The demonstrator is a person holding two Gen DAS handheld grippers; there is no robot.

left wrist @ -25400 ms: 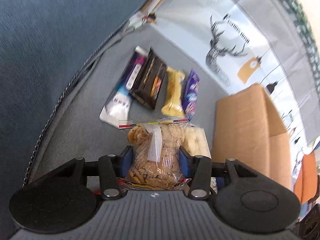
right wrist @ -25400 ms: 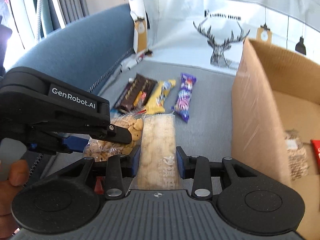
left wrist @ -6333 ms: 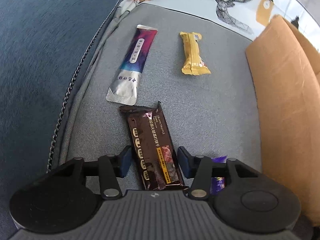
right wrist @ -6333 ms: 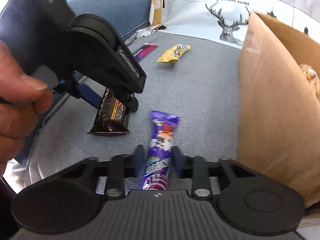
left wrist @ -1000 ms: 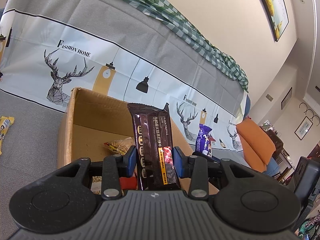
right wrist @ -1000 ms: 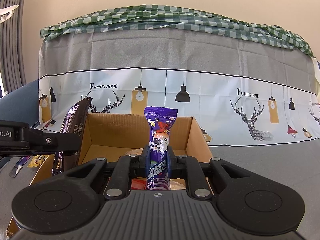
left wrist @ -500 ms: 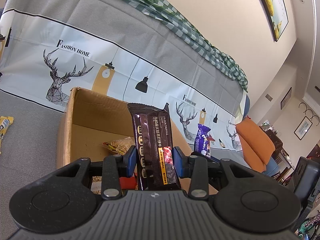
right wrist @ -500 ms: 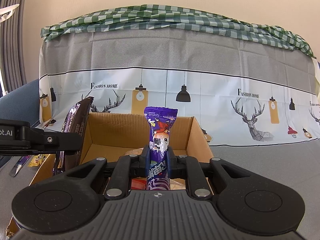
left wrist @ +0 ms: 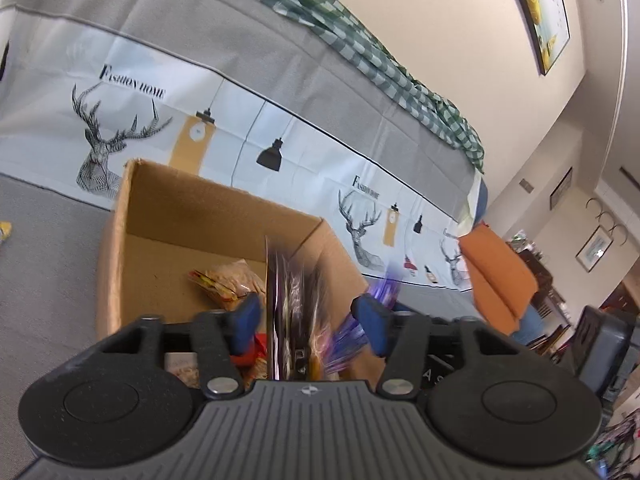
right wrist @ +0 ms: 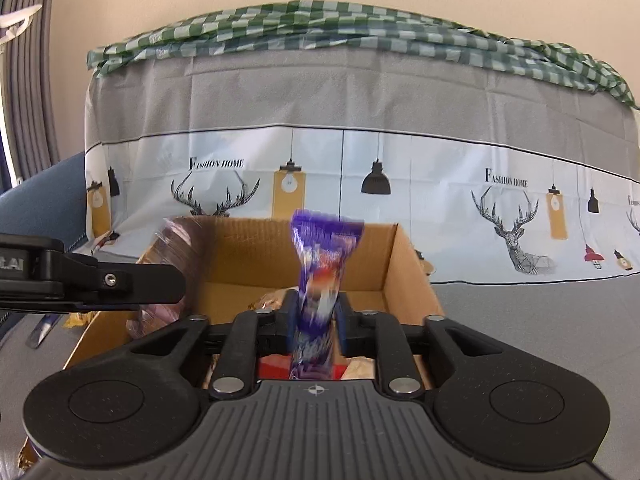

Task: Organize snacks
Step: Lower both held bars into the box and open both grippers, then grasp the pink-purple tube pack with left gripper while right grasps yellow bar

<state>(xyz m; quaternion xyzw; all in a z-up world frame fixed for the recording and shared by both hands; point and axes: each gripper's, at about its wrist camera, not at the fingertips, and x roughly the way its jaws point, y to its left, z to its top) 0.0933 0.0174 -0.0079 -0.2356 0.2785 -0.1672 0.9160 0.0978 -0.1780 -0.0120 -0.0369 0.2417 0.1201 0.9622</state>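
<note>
- The cardboard box [right wrist: 408, 264] sits open on the grey sofa seat [right wrist: 540, 320], already holding a biscuit bag [left wrist: 228, 280] and other snacks.
- The step in hand looks like the drop: both hand-held grippers hang over the box.
- Left hand-held gripper [left wrist: 306, 314]: jaws have just been opening, the dark chocolate bar [left wrist: 286, 304] blurred and loose between them.
- Right hand-held gripper [right wrist: 314, 322]: jaws have just been opening, the purple candy pack [right wrist: 320, 276] slipping free.
- Next, probably fetch the yellow snack [left wrist: 5, 230] left on the seat.

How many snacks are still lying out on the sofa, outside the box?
2: a yellow packet and a silver-purple sachet, both left of the cardboard box, partly hidden by the left gripper. More may be hidden.
</note>
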